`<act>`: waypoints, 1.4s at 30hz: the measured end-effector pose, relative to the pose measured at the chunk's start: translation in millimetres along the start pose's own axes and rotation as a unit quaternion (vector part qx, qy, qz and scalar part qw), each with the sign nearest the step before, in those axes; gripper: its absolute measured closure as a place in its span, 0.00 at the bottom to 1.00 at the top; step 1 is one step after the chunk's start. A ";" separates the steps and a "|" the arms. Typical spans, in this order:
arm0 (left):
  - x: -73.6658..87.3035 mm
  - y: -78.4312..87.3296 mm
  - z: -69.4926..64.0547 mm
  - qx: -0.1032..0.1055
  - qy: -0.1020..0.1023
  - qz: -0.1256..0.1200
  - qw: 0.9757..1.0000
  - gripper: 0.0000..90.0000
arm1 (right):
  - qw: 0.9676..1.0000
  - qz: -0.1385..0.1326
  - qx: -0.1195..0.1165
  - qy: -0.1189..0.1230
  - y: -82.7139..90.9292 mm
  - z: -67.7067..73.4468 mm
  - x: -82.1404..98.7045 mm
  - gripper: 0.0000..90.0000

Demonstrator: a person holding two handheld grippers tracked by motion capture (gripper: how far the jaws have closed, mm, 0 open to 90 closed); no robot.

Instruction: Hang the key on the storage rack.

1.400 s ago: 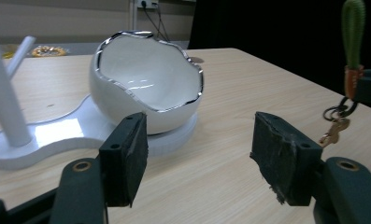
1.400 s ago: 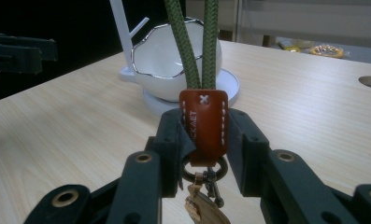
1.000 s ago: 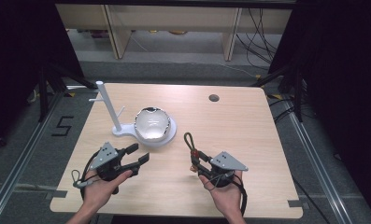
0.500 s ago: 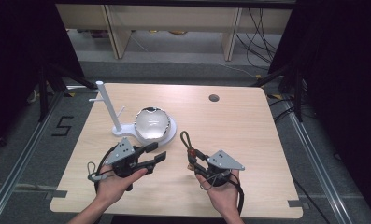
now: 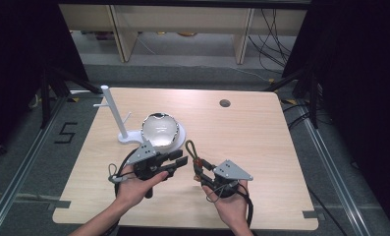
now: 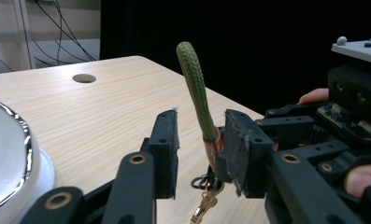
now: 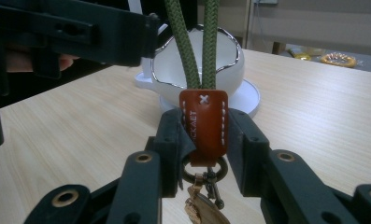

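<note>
Right gripper [image 5: 198,167] clamps the keychain's leather tab [image 7: 204,125]; its green cord loop [image 6: 195,91] rises upright between the spread jaws of the left gripper [image 5: 177,161], at the table's near centre.

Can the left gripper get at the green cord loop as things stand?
Probably yes. The left gripper is open, with the cord loop standing upright just beyond its jaws, and nothing lies between. The right gripper holds the leather tab below, steadying it.
</note>
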State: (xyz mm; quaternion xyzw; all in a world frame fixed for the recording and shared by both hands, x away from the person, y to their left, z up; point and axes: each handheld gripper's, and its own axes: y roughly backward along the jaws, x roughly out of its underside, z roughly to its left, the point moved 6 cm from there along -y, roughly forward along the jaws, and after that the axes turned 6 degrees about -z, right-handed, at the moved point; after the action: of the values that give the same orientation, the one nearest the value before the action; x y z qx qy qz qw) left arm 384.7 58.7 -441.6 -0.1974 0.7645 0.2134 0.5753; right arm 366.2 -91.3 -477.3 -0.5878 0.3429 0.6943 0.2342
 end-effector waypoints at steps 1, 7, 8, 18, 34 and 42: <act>0.0 0.0 0.0 0.000 0.000 0.000 1.000 0.73 | 1.000 0.000 0.000 0.000 0.0 0.0 0.0 0.76; -1.6 -6.6 -0.8 0.001 0.022 -0.005 1.000 0.78 | 1.000 -0.001 -0.002 0.013 -0.3 0.1 -0.3 0.76; -2.3 -7.9 -0.2 0.007 0.020 -0.006 1.000 0.79 | 1.000 0.001 -0.007 0.005 -0.6 2.1 0.3 0.76; -4.9 -9.6 -1.8 0.006 0.023 -0.016 1.000 0.90 | 1.000 0.003 -0.002 0.008 0.1 4.5 0.3 0.76; -13.0 -4.0 -5.5 -0.014 -0.030 -0.015 0.999 0.93 | 1.000 0.022 -0.011 0.016 -0.8 11.1 -0.7 0.65; -16.1 4.7 0.7 -0.030 -0.043 -0.011 0.999 0.93 | 0.999 0.030 -0.014 0.018 0.1 10.4 2.4 0.60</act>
State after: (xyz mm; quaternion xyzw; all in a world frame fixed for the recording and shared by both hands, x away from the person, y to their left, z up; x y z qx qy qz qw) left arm 386.8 63.9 -425.8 -0.2138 0.7303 0.2380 0.6035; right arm 358.9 -83.7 -478.9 -0.5930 0.3544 0.6952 0.1986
